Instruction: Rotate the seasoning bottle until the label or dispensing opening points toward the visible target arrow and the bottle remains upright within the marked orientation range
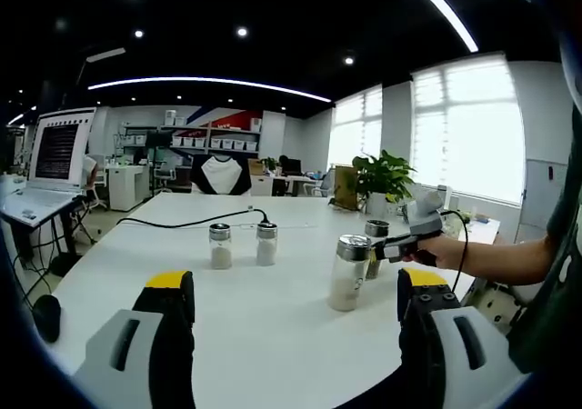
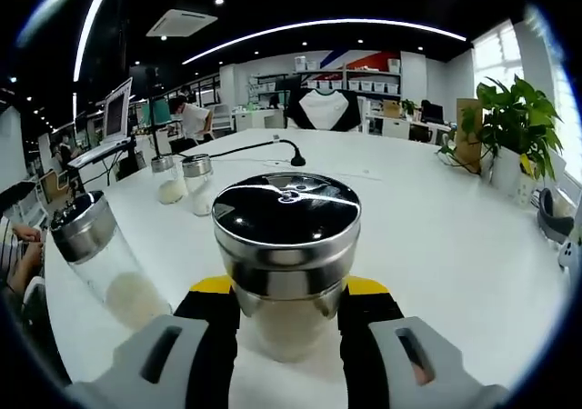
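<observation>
Left gripper view: the left gripper (image 1: pixel 296 311) stands released, its two yellow-tipped jaws wide apart with bare white table (image 1: pixel 273 336) between them. Four seasoning bottles stand upright on the table. Two small ones form a far pair (image 1: pixel 243 244), side by side and almost touching, left of centre beside a black cable (image 1: pixel 182 220). A larger near bottle (image 1: pixel 349 273), with a steel lid and pale powder in its lower part, stands just left of the right jaw and beyond its tip, not between the jaws. Behind it, partly hidden, is the held bottle (image 1: pixel 376 233), with the right gripper (image 1: pixel 380 248) reaching in from the right in a person's hand (image 1: pixel 446 250); from here the jaws seem to be at that bottle, though it is small and half covered. One potted plant (image 1: pixel 384 178) stands at the far right, one laptop (image 1: pixel 56 159) at the far left.

Right gripper view: the right gripper (image 2: pixel 289 311) is clenched on the held bottle (image 2: pixel 286 254), which sits upright between the jaws, both pressing its glass sides under the wide steel lid. The near bottle (image 2: pixel 105 259) stands to the left, apart from the jaws. The far pair (image 2: pixel 182 180) stands further off on the left, with the cable (image 2: pixel 250 147) beyond. The plant (image 2: pixel 514 127) is at the far right. No label or arrow can be made out.
</observation>
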`<action>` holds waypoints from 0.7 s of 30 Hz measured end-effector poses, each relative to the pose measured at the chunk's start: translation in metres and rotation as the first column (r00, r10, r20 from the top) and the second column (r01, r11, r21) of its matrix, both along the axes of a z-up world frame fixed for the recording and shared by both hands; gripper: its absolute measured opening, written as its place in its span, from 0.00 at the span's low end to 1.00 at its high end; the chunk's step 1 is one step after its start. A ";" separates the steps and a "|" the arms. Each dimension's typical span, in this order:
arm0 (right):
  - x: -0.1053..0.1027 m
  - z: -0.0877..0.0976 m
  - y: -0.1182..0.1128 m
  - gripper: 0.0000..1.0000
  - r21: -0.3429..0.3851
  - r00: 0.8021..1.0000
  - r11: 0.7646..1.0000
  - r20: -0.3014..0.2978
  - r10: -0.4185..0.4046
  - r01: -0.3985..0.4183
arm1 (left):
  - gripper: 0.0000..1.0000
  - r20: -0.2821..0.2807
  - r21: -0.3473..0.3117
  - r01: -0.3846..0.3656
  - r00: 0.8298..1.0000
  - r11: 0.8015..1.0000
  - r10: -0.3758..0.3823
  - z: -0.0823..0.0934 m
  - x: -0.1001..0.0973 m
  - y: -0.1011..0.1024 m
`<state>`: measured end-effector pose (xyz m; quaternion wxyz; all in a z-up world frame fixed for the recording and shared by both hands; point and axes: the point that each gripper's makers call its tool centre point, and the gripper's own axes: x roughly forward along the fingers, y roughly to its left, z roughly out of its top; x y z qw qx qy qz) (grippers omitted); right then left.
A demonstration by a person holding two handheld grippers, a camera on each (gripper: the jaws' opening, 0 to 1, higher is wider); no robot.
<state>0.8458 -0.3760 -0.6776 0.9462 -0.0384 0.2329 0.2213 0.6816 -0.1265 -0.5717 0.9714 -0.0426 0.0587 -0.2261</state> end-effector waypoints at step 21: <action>-0.044 -0.001 0.001 0.41 0.017 1.000 1.000 -0.020 0.004 -0.003 | 0.98 -0.004 -0.001 0.003 1.000 1.000 -0.003 -0.001 0.003 0.001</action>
